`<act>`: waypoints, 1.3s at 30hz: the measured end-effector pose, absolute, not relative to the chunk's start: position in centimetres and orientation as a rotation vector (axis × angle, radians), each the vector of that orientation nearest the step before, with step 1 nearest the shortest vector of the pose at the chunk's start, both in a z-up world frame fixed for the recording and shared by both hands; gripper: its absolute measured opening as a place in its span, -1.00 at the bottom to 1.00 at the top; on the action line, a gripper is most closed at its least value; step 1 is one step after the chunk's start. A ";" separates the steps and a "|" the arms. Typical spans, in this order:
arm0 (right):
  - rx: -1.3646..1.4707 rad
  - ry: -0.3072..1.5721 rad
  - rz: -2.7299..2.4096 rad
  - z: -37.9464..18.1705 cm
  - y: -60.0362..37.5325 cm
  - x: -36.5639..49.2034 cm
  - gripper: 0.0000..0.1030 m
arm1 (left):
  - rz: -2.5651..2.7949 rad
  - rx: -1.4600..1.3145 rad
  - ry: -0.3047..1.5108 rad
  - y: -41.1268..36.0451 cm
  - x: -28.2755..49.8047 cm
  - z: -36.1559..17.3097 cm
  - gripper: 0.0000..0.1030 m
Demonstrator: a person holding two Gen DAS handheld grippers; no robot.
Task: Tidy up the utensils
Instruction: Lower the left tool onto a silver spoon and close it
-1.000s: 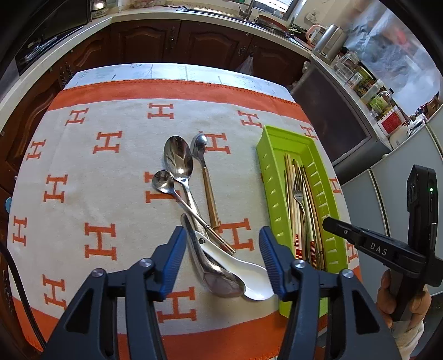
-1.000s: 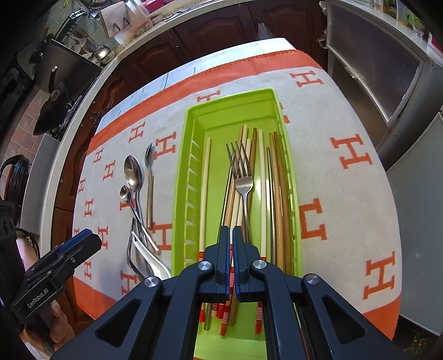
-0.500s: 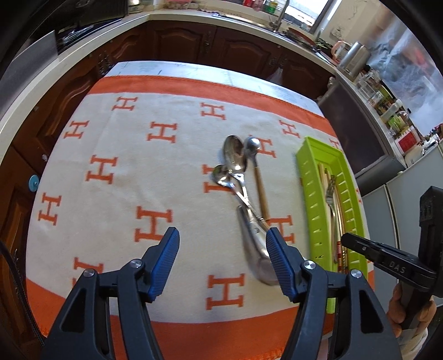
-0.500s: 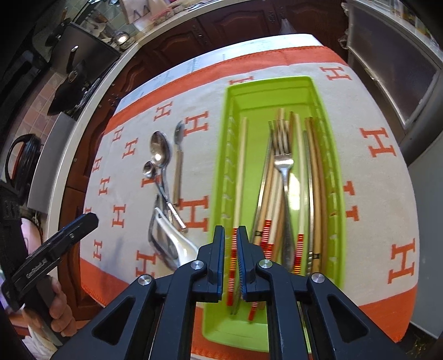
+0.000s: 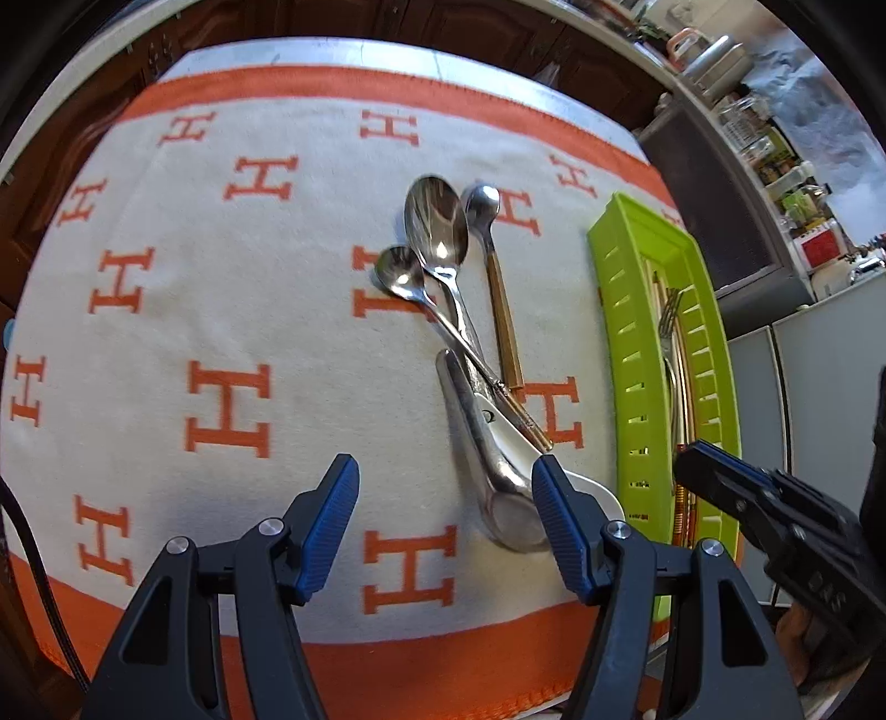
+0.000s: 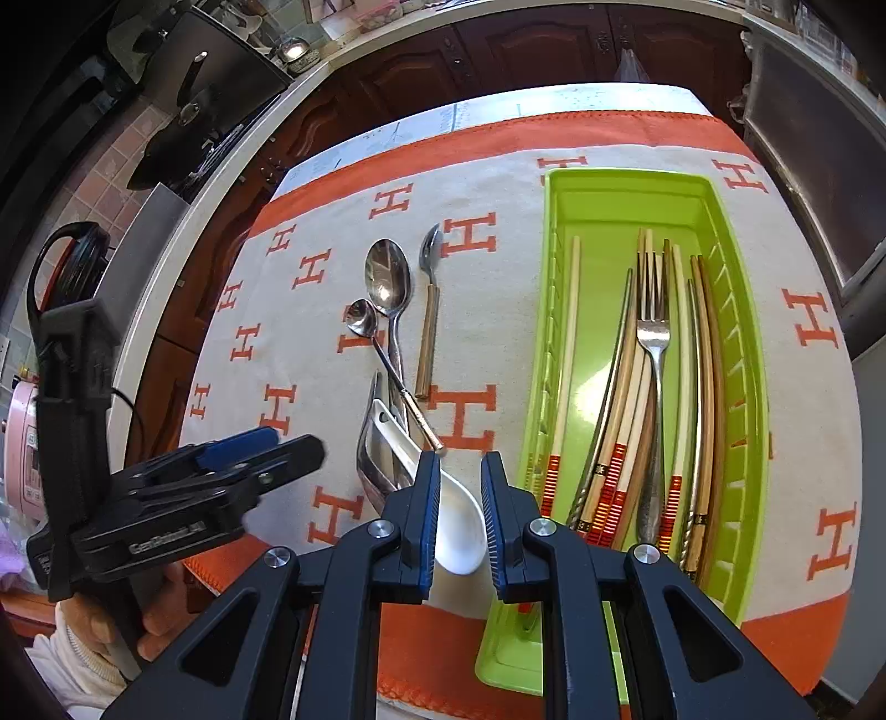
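Note:
A pile of spoons lies mid-cloth: a large steel spoon (image 5: 437,227) (image 6: 387,277), a small steel spoon (image 5: 398,271) (image 6: 360,318), a wood-handled spoon (image 5: 504,321) (image 6: 429,332), a steel scoop (image 5: 487,459) (image 6: 371,459) and a white ceramic spoon (image 6: 459,531). The green tray (image 5: 626,343) (image 6: 609,188) holds chopsticks (image 6: 565,354) and a fork (image 6: 653,332). My left gripper (image 5: 446,498) (image 6: 266,448) is open just left of the scoop's bowl, gripping nothing. My right gripper (image 6: 460,498) (image 5: 720,476) hangs over the white spoon's bowl, its jaws opening and not pressing on it.
A white cloth with orange H marks (image 5: 232,404) covers the table, and its orange hem (image 6: 421,664) runs along the near edge. Dark cabinets and a counter (image 6: 498,50) stand behind. A grey appliance (image 5: 720,210) is at the right. A hand (image 6: 155,626) holds the left gripper.
My right gripper moved left from over the tray to over the white spoon, and its shut jaws parted. My left gripper shifted left of the spoons and sank toward the cloth.

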State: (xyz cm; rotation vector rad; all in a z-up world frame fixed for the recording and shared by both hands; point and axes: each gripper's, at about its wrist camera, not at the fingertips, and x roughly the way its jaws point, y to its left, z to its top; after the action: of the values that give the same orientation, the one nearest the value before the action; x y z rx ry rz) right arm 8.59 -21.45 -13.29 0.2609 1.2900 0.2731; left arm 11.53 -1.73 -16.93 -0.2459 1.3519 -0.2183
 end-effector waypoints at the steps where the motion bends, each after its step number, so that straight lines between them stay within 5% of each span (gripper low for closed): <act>1: 0.263 1.290 0.271 -13.4 -21.6 8.6 -0.70 | -0.215 -0.253 1.376 -2.1 11.8 -17.4 0.22; 9: 0.289 1.299 0.260 -14.2 -23.0 8.4 -0.70 | -0.210 -0.331 1.485 -3.4 12.5 -19.8 0.16; 16: 0.292 1.298 0.267 -14.4 -23.1 8.4 -0.70 | -0.240 -0.412 1.498 -3.9 12.7 -20.1 -0.41; 27: 0.306 1.294 0.272 -14.3 -23.2 8.3 -0.70 | -0.258 -0.487 1.503 -0.8 11.8 -20.1 -0.51; 31: 0.281 1.304 0.304 -14.4 -22.1 8.3 -0.70 | -0.250 -0.436 1.477 -0.5 11.5 -19.4 -0.92; 39: 0.181 1.307 0.359 -14.0 -18.8 8.3 -0.70 | -0.257 -0.479 1.536 1.0 11.5 -21.2 -0.91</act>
State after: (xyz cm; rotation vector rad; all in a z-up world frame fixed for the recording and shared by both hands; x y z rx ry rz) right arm 8.33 -18.77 -13.95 0.1809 1.3070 0.3587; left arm 11.46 0.98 -21.18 -0.4787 1.5363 -0.2568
